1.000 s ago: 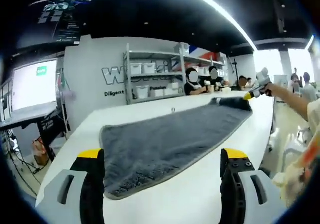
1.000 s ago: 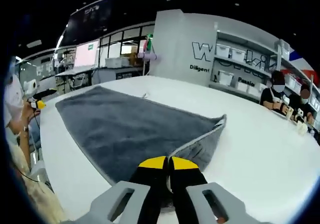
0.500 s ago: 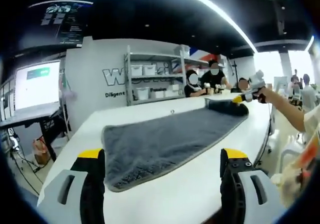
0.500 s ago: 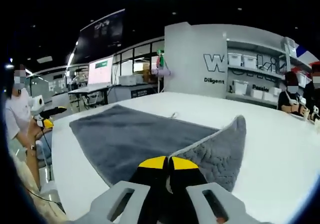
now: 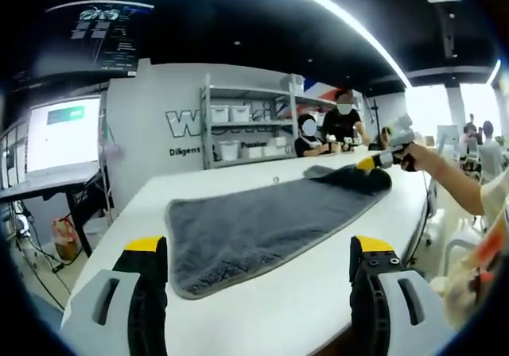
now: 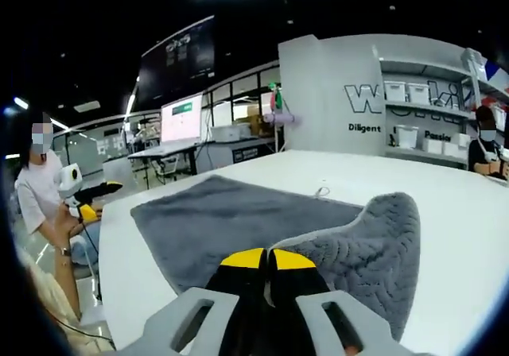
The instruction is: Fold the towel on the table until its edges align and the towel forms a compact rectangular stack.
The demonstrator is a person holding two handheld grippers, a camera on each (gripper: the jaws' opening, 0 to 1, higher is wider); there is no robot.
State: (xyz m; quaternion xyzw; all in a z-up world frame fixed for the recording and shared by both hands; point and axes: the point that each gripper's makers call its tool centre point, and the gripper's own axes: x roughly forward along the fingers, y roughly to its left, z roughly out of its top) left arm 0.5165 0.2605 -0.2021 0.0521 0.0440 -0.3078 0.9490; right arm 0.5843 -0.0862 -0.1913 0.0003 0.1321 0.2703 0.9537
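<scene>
White table bears grey towel; shelving behind.

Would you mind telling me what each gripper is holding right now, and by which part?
The right gripper is shut on a lifted corner of the grey towel. The left gripper is open, holding nothing.
</scene>
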